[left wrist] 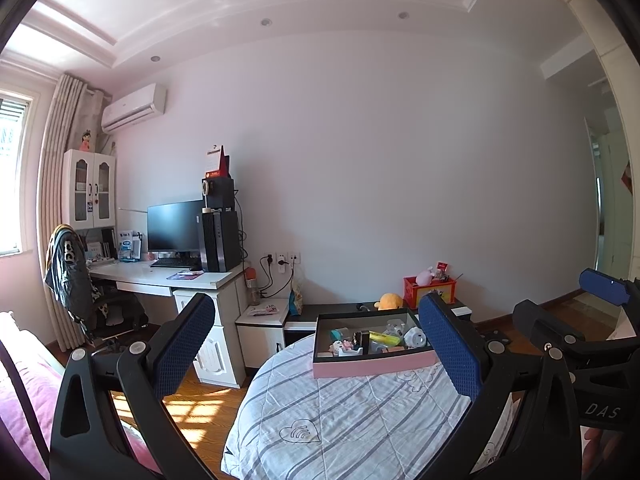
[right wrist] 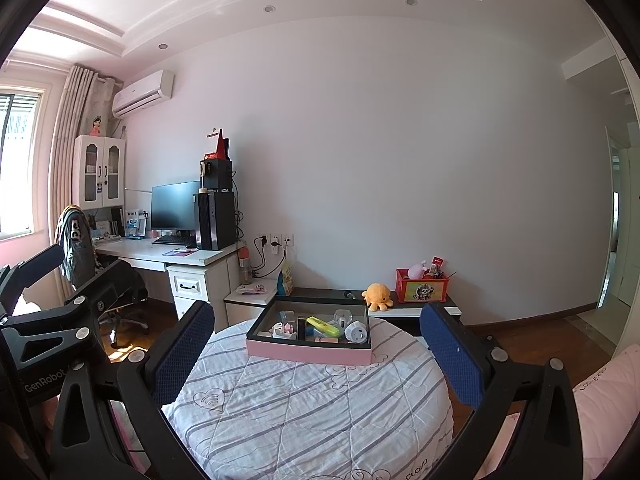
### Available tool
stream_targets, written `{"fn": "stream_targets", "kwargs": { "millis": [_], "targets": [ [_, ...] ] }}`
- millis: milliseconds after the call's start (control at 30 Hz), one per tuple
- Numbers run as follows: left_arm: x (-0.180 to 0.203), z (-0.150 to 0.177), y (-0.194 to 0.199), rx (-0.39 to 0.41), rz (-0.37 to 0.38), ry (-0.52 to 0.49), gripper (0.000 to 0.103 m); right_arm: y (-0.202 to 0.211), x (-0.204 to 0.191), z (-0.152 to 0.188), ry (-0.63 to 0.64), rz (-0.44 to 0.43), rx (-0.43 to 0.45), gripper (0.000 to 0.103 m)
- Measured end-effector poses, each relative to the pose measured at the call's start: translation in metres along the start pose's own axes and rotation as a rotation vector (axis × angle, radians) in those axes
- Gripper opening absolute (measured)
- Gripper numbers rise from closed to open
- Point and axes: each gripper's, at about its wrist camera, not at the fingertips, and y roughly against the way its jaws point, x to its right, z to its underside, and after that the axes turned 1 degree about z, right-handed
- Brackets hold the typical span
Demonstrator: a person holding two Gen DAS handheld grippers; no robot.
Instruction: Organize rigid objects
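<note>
Both claws, left gripper [left wrist: 316, 344] and right gripper [right wrist: 316, 354], are spread wide and hold nothing. The pink box [right wrist: 310, 350] holds small hard things; the yellow highlighter [right wrist: 323, 326] looks light, maybe slippery, so pinch its middle.

A white desk [right wrist: 160, 254] stands by the curtained window [right wrist: 16, 164], carrying a dark monitor [right wrist: 174, 206] and a black computer tower [right wrist: 214, 220]. An office chair [right wrist: 104, 284] draped with clothing sits in front of it. On the low dark shelf [right wrist: 320, 293] against the wall rest a yellow plush octopus [right wrist: 378, 297] and a red crate [right wrist: 420, 286] (holding small toys). An air conditioner [right wrist: 144, 94] hangs high on the wall.
</note>
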Motion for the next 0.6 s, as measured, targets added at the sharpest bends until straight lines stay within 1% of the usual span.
{"fn": "stream_targets", "kwargs": {
  "millis": [600],
  "targets": [
    [-0.0012,-0.0001,0.001,0.0,-0.001,-0.001,0.103,-0.0008,-0.0002,0.0017,-0.002,0.0,-0.003,0.103]
  ]
}}
